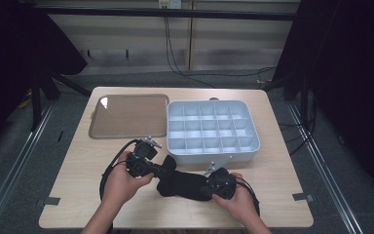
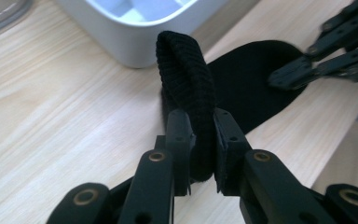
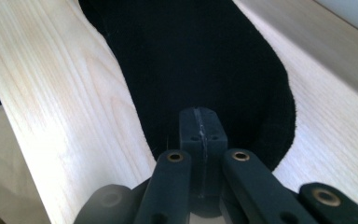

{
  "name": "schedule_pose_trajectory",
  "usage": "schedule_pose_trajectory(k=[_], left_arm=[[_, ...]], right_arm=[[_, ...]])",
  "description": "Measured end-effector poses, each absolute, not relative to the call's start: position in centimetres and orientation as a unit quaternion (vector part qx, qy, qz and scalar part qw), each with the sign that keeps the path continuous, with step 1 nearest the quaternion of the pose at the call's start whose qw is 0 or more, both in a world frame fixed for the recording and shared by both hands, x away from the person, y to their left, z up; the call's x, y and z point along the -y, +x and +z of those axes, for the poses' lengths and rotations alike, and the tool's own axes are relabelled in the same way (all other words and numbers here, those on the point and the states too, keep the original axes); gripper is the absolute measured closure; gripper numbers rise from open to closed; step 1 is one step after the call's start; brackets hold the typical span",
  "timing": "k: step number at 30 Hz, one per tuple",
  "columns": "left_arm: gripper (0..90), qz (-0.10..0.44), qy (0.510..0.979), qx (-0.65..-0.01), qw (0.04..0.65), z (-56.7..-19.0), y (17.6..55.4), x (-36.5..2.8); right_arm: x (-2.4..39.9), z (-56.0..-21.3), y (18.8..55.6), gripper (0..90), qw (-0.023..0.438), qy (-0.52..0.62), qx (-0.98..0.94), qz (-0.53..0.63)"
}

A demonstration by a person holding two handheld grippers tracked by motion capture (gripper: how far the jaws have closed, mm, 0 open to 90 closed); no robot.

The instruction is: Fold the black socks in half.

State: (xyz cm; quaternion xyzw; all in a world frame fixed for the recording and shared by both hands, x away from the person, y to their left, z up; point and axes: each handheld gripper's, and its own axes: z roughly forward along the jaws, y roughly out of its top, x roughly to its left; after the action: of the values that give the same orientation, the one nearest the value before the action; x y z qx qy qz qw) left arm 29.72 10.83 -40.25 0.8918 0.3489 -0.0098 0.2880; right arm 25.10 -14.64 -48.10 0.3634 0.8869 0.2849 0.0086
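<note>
A black sock (image 1: 182, 184) lies on the wooden table (image 1: 78, 195) between my two grippers. In the left gripper view, my left gripper (image 2: 201, 126) is shut on the sock's ribbed cuff (image 2: 186, 70), which stands up in a fold between the pads. From above, the left gripper (image 1: 163, 170) sits at the sock's left end and the right gripper (image 1: 205, 185) at its right end. In the right gripper view, my right gripper (image 3: 203, 123) has its jaws pressed together over the flat, rounded toe end of the sock (image 3: 191, 56); I see no fabric between them.
A white compartment box (image 1: 214, 155) stands just behind the sock, its front wall close to the grippers. Left of the box lies a flat brown tray (image 1: 126, 114). The person's hands enter from the table's near edge.
</note>
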Motion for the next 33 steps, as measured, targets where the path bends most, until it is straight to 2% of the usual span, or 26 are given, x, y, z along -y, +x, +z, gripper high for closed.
schedule_pose_trajectory(k=[14,33], left_arm=[[78.7,-0.034,0.896,-0.335,0.291,-41.1,28.9,-8.8],[78.6,-0.047,0.898,-0.335,0.281,-42.3,28.9,-7.7]], right_arm=[[11.1,-48.3,25.7,90.0,0.016,0.352,-0.888,0.297],[11.0,-48.4,25.6,90.0,0.010,0.361,-0.880,0.308]])
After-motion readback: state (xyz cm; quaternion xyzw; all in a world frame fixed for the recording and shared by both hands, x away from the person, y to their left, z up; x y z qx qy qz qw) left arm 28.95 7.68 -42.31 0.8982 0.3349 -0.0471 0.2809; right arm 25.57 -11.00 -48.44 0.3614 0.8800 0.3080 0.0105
